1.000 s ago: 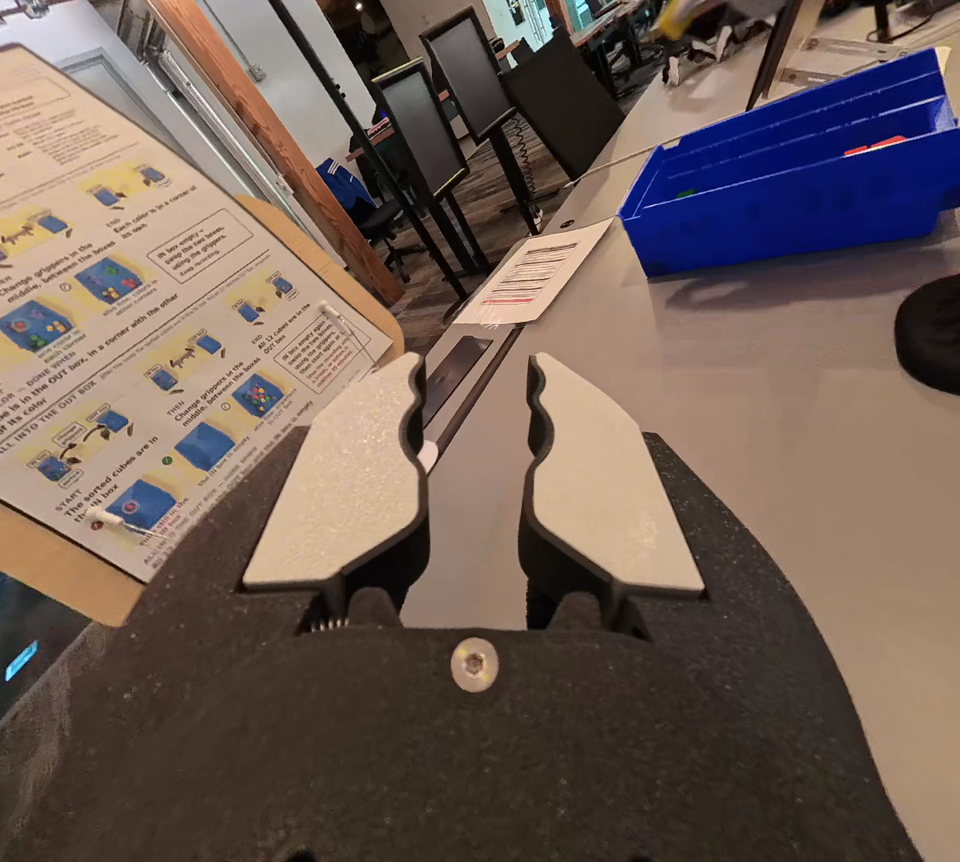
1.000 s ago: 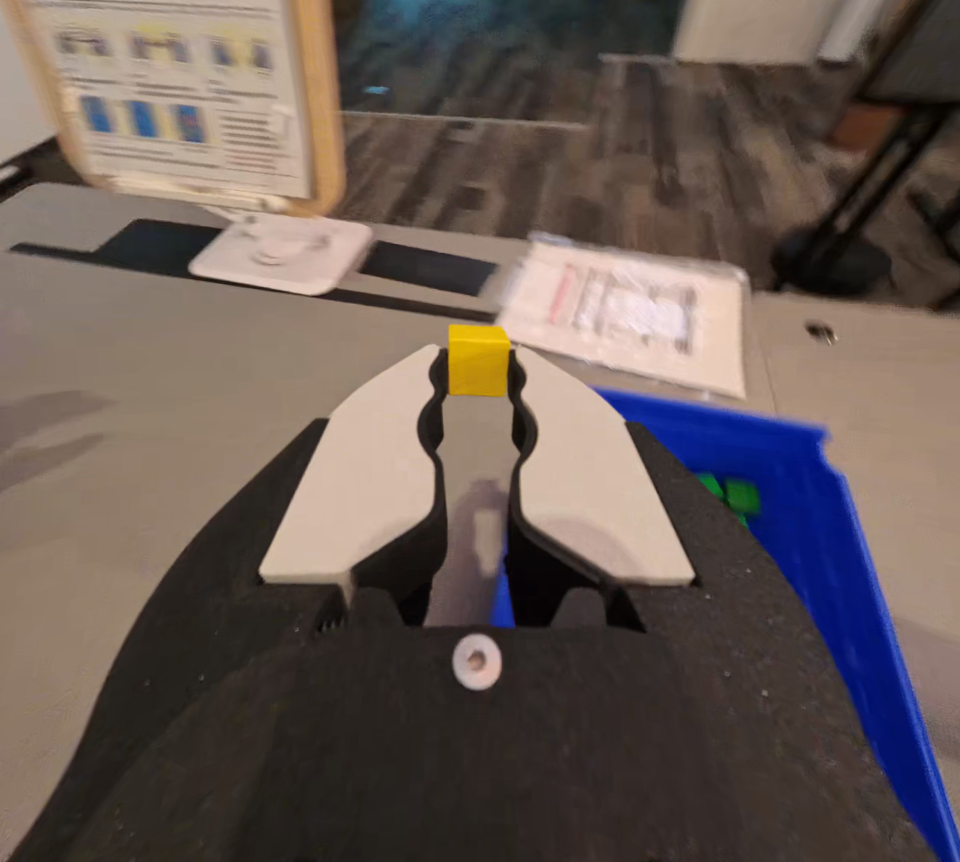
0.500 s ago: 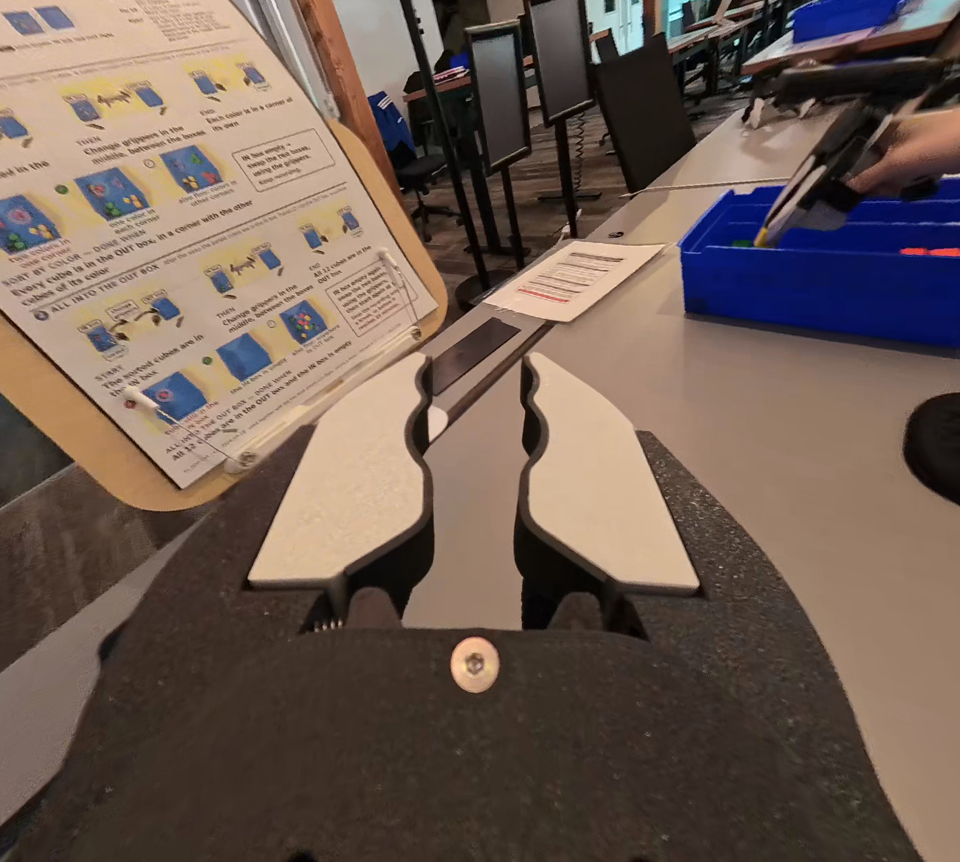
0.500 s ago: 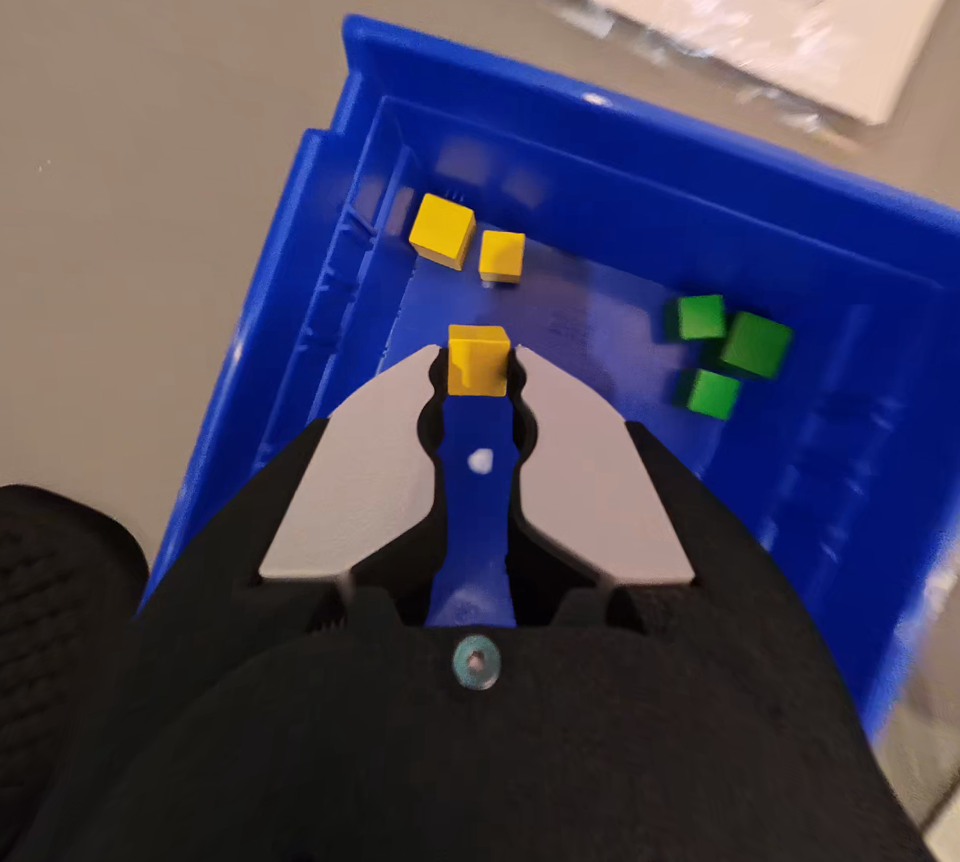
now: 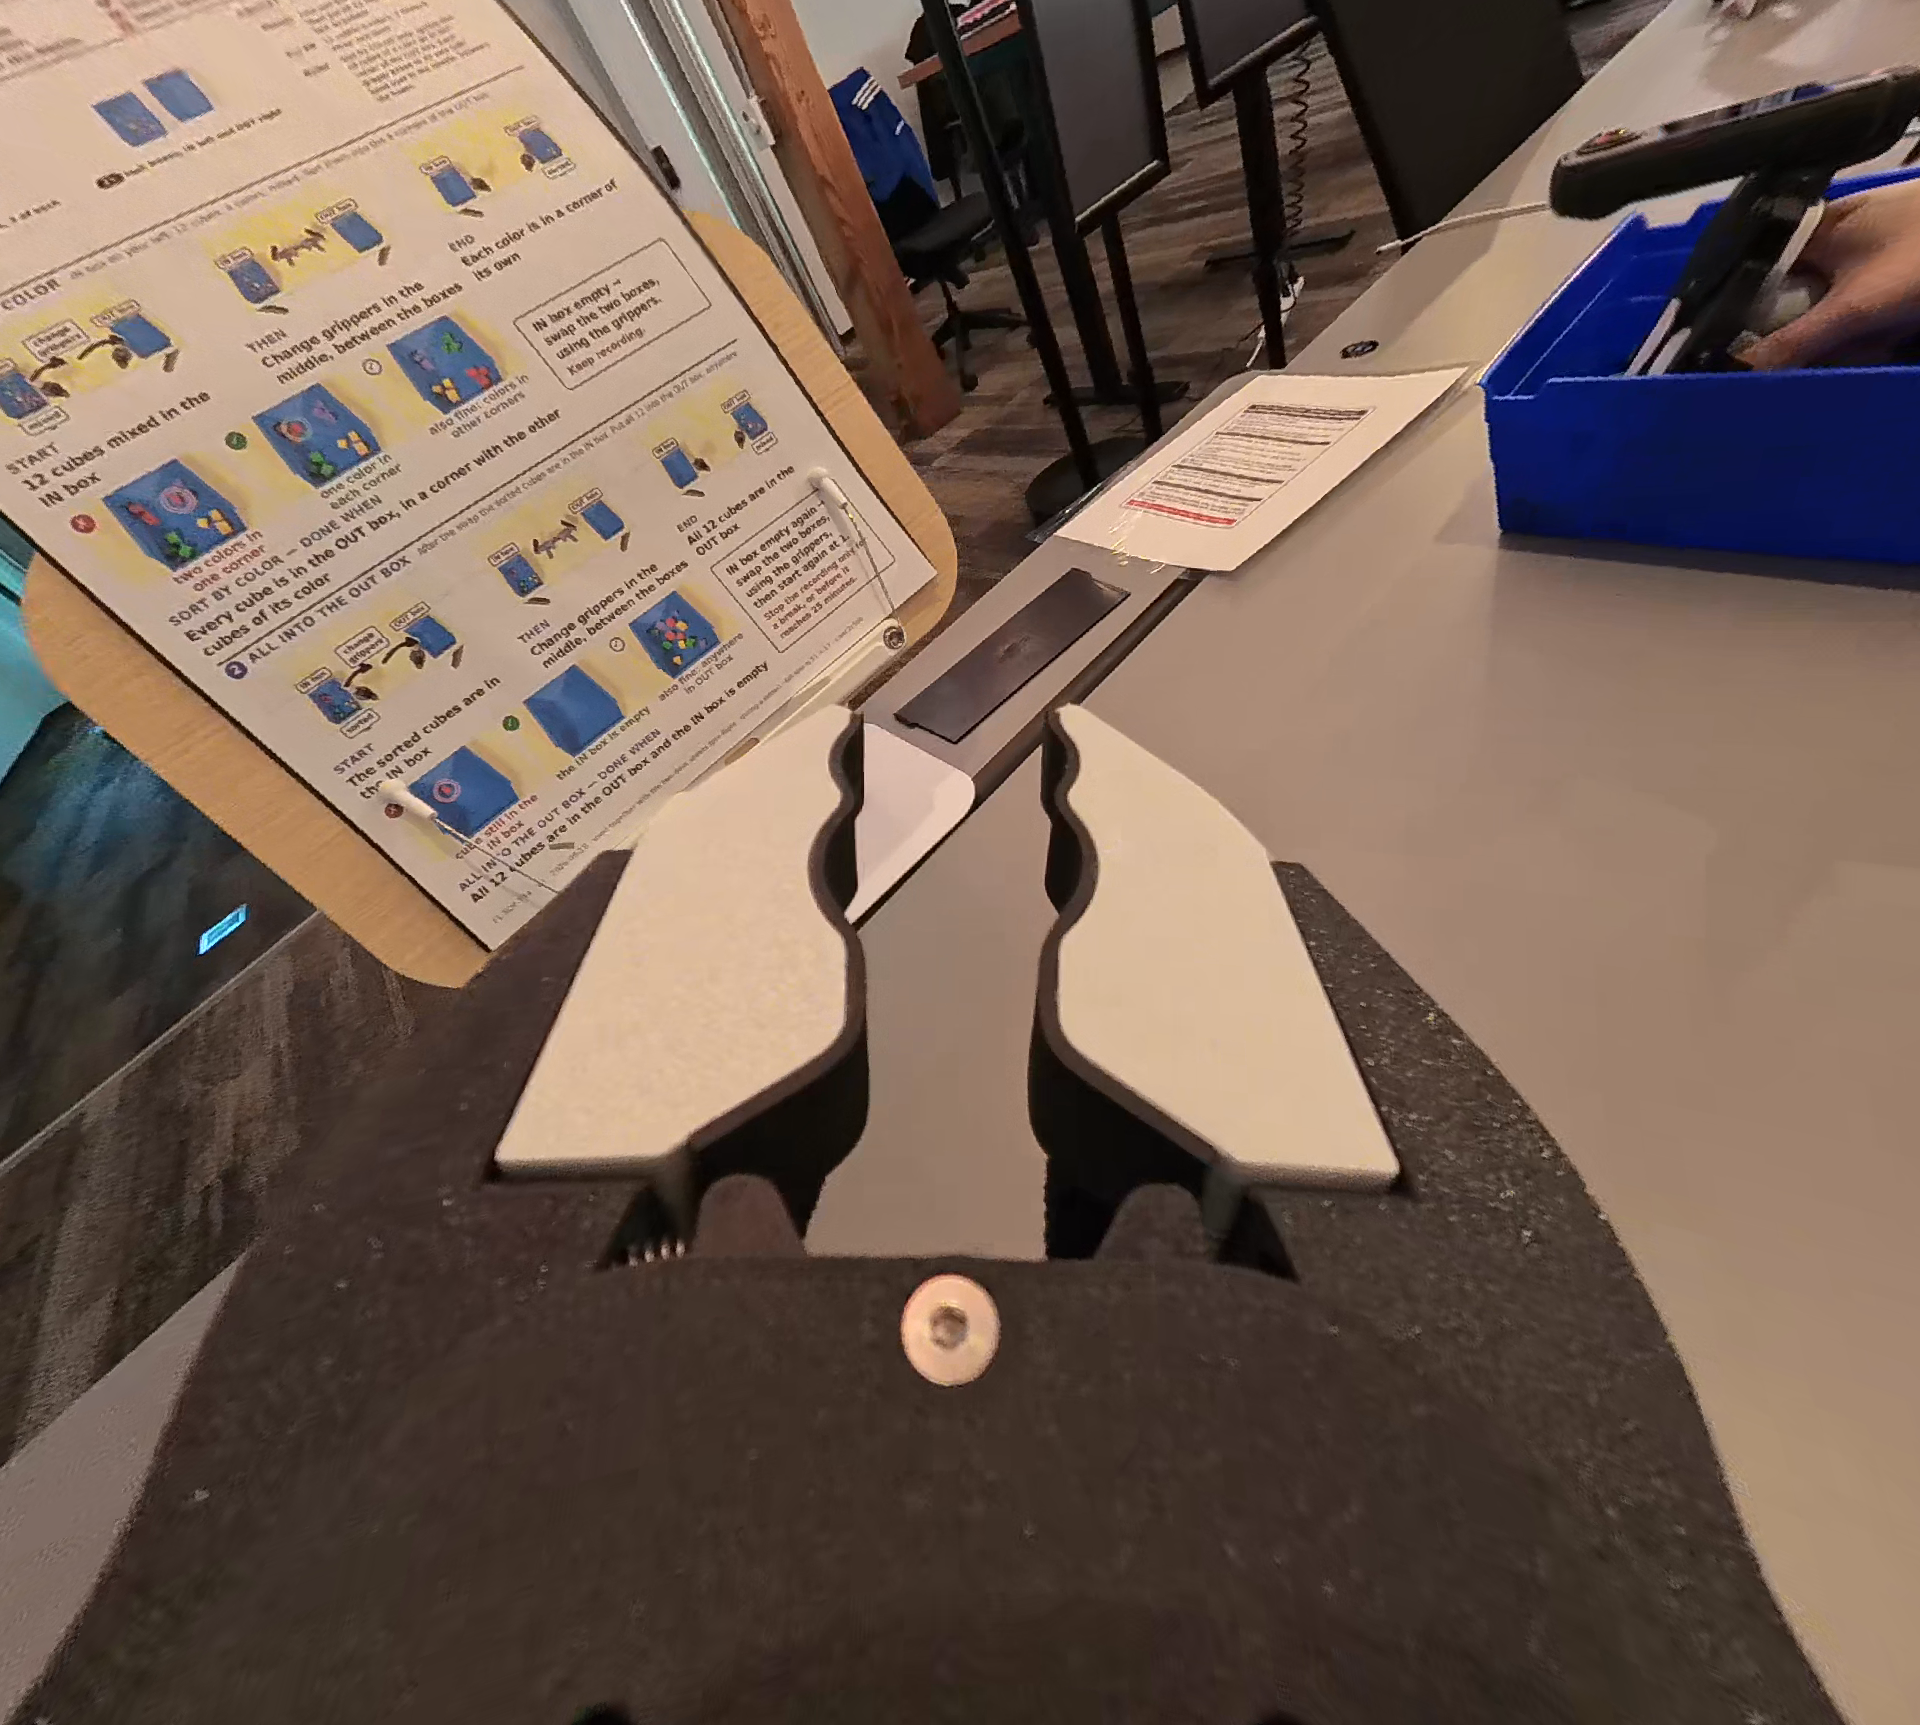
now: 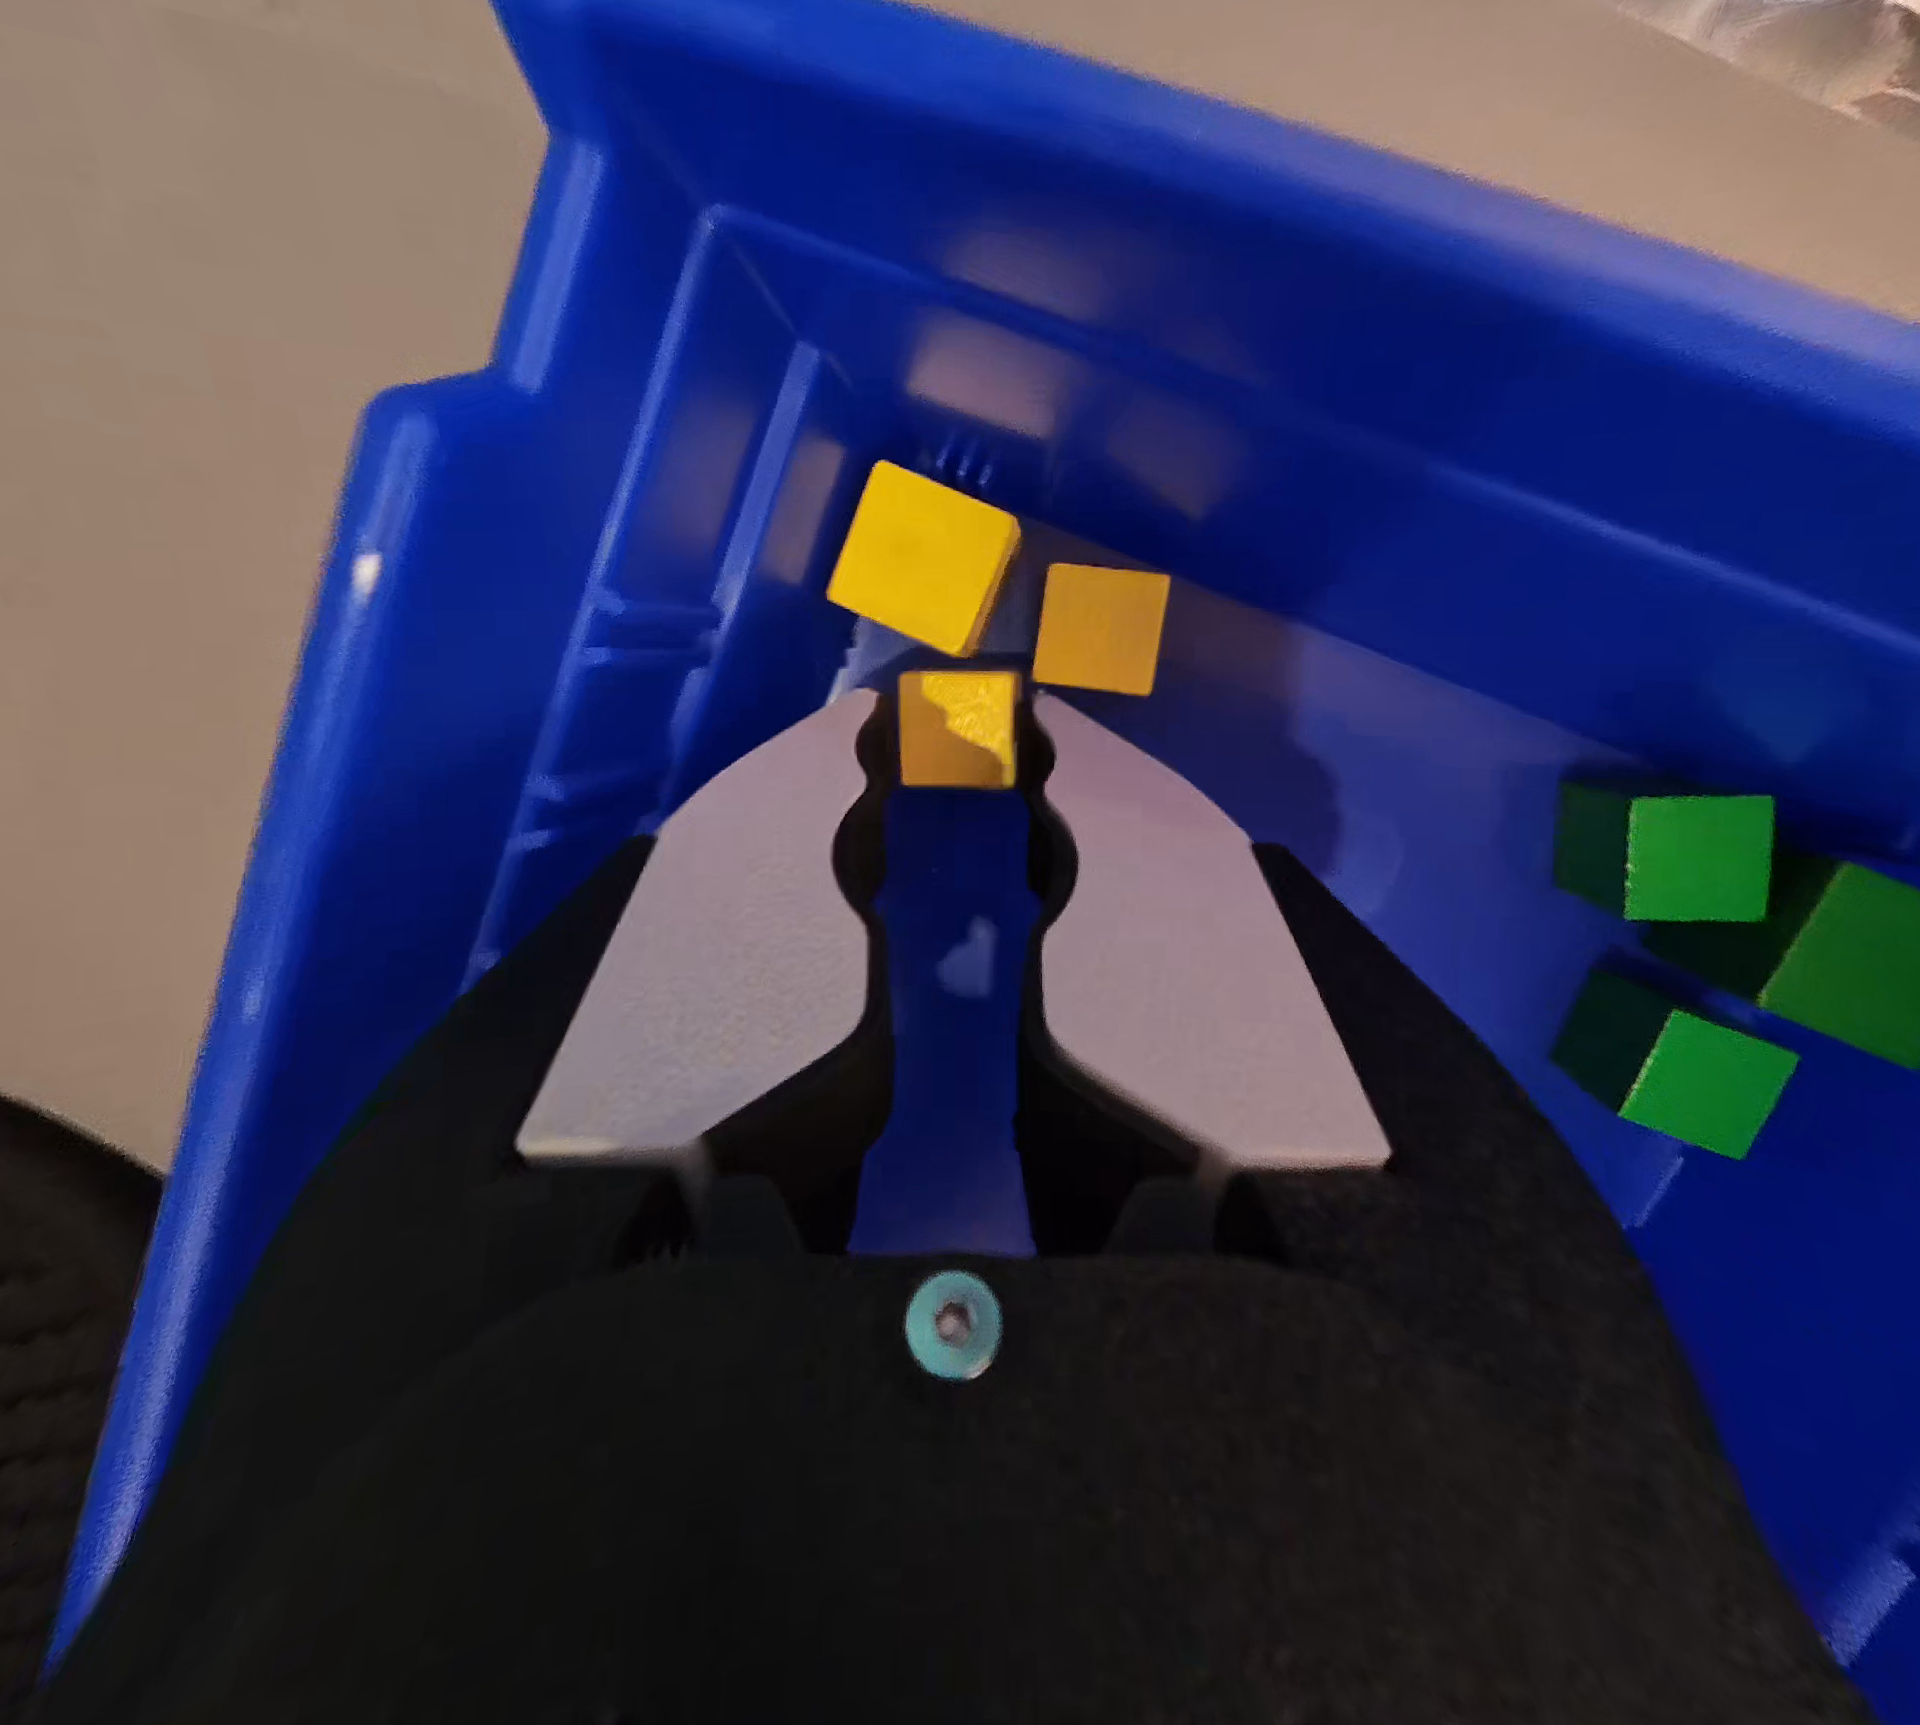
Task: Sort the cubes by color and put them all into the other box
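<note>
While the right gripper [image 6: 958, 730] is reaching down inside the blue box [image 6: 665, 117], its two fingers are pinching a yellow cube [image 6: 956, 732] between the tips, so it is closed on this cube. The held cube is hanging just in front of the far left corner of the box, where two other yellow cubes [image 6: 923, 572] are lying close to each other, one nearer to the corner and the second [image 6: 1101, 628] just to its right along the far wall. Whether the held cube is already touching the floor of the box, I cannot tell. Three green cubes [image 6: 1699, 856] are sitting together in a small group further to the right, near the right edge of the right wrist view, well apart from the yellow ones.

The left gripper [image 5: 951, 735] is hovering over the grey worktop [image 5: 1558, 844] with its fingers parted and nothing between them. Ahead of it a printed sheet [image 5: 1262, 460] is lying at the far edge of the worktop, and a large instruction board [image 5: 416, 428] is standing tilted at the left. In the left wrist view the blue box [image 5: 1683, 480] is standing at the right side of the worktop, and the right gripper [image 5: 1673, 330], with the person's hand [image 5: 1860, 283] behind it, is dipping into it.
</note>
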`<state>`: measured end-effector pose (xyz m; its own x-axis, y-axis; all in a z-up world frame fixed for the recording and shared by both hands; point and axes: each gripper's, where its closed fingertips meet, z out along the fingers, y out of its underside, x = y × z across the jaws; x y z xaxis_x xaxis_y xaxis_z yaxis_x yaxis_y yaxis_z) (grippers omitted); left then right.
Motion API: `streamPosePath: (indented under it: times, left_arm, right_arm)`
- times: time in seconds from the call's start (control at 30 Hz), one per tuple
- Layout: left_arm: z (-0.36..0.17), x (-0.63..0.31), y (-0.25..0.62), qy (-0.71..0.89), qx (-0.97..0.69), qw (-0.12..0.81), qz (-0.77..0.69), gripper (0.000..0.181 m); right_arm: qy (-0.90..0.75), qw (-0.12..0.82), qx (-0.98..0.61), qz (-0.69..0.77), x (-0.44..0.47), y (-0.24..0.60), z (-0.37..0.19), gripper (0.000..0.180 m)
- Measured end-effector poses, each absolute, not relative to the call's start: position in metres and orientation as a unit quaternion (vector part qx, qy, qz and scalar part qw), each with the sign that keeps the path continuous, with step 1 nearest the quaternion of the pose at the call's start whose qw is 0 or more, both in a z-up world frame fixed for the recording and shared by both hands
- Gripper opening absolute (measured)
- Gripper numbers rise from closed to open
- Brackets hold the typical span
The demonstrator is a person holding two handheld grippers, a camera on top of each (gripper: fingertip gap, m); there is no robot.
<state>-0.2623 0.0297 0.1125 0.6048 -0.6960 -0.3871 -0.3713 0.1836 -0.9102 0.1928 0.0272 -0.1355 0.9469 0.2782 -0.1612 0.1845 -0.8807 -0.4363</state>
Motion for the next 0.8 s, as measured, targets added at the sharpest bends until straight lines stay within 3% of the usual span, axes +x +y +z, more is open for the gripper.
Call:
streamPosePath:
  times: [0.13, 0.27, 0.43, 0.63, 0.8]
  left_arm:
    - [0.117, -0.270, 0.023, 0.419, -0.624, 0.648, -0.123, 0.032]
    - [0.116, -0.298, 0.024, 0.390, -0.637, 0.656, -0.108, 0.032]
    - [0.098, -0.363, 0.035, 0.324, -0.691, 0.642, -0.073, 0.033]
    - [0.086, -0.475, 0.023, 0.267, -0.748, 0.607, -0.011, 0.035]
    - [0.054, -0.597, 0.021, 0.263, -0.825, 0.485, 0.121, 0.036]
  right_arm:
    - [-0.089, 0.295, -0.941, 0.137, 0.199, 0.021, -0.088, 0.033]
    - [-0.060, 0.406, -0.903, 0.125, 0.195, -0.006, -0.001, 0.035]
    - [-0.087, 0.498, -0.851, 0.141, 0.130, -0.043, 0.089, 0.043]
    - [-0.194, 0.487, -0.844, 0.112, 0.041, -0.044, 0.095, 0.046]
    - [-0.243, 0.463, -0.840, 0.142, -0.009, -0.020, 0.077, 0.043]
